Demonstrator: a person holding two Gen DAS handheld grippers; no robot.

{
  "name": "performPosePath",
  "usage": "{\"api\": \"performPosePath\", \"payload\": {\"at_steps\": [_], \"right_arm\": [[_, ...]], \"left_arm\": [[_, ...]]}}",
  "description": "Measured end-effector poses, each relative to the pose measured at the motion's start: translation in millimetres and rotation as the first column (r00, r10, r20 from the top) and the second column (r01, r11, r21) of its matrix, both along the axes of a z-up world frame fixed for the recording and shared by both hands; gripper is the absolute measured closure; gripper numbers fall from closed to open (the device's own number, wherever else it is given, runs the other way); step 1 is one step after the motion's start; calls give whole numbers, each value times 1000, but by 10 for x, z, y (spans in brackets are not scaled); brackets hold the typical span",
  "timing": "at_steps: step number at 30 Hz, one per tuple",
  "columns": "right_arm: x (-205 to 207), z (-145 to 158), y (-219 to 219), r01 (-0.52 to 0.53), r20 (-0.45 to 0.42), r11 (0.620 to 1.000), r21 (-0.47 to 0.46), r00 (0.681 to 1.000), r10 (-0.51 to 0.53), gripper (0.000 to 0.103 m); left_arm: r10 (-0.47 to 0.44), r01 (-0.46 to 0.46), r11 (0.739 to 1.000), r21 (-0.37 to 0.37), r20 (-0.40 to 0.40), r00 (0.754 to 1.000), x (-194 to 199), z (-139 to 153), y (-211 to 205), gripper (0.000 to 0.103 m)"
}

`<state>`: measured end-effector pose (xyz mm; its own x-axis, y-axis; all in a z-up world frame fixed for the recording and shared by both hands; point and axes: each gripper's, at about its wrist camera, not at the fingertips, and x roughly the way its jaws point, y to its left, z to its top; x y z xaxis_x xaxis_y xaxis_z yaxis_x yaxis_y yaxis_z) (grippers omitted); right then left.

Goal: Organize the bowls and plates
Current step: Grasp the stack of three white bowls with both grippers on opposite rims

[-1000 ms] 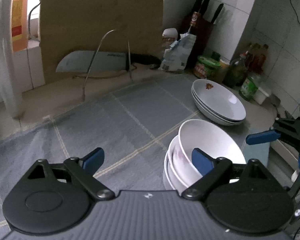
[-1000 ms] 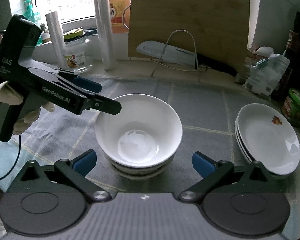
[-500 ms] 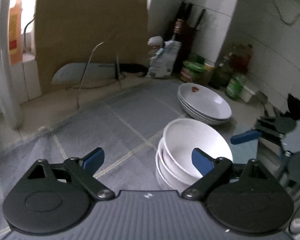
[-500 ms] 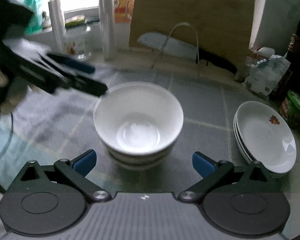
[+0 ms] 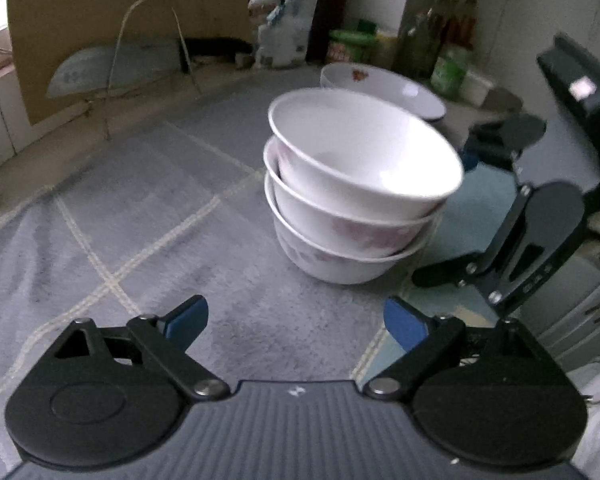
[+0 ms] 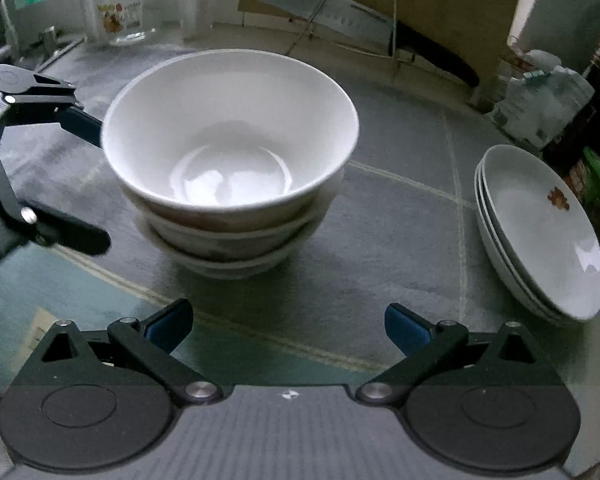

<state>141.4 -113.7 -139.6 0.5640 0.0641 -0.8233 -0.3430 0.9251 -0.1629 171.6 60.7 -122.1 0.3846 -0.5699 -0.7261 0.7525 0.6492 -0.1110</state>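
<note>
Bowl stack (image 6: 228, 168), three nested, mid desk (image 6: 400, 216) on grey cloth. Plate stack (image 6: 540, 232) at 3 o'clock of bowls, well apart. Sorting looks done; putting away maybe left.

Left gripper (image 5: 296, 324) and right gripper (image 6: 288, 324): jaws spread, empty, flanking bowls.

Knife rack (image 6: 352, 20), cutting board (image 5: 120, 12) at 12 o'clock; path clear.

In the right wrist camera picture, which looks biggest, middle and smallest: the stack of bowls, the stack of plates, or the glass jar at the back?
1. Stack of bowls, nearest the camera, so it may only look biggest.
2. Stack of plates.
3. Glass jar, farthest away, so it looks smallest.
</note>
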Motion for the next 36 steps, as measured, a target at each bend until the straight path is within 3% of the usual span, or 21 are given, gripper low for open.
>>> {"api": "performPosePath", "payload": {"at_steps": [6, 12, 18, 26, 36], "right_arm": [[156, -53, -166, -144, -17, 989, 35, 989, 145, 0], [256, -92, -329, -319, -35, 942, 100, 945, 324, 0], [269, -96, -426, -444, -10, 890, 104, 894, 448, 0], [302, -112, -531, -505, 32, 855, 118, 862, 505, 0], [347, -122, -504, -518, 29, 847, 119, 854, 519, 0]], "left_arm": [[21, -21, 998, 55, 12, 1000, -57, -77, -323, 9], [99, -104, 986, 128, 51, 994, -139, -114, -535, 0], [175, -183, 979, 91, 86, 981, -222, -154, -549, 0], [228, -237, 969, 72, 106, 968, -275, -156, -557, 0], [160, -164, 986, 16, 155, 975, -261, -198, -498, 0]]}}
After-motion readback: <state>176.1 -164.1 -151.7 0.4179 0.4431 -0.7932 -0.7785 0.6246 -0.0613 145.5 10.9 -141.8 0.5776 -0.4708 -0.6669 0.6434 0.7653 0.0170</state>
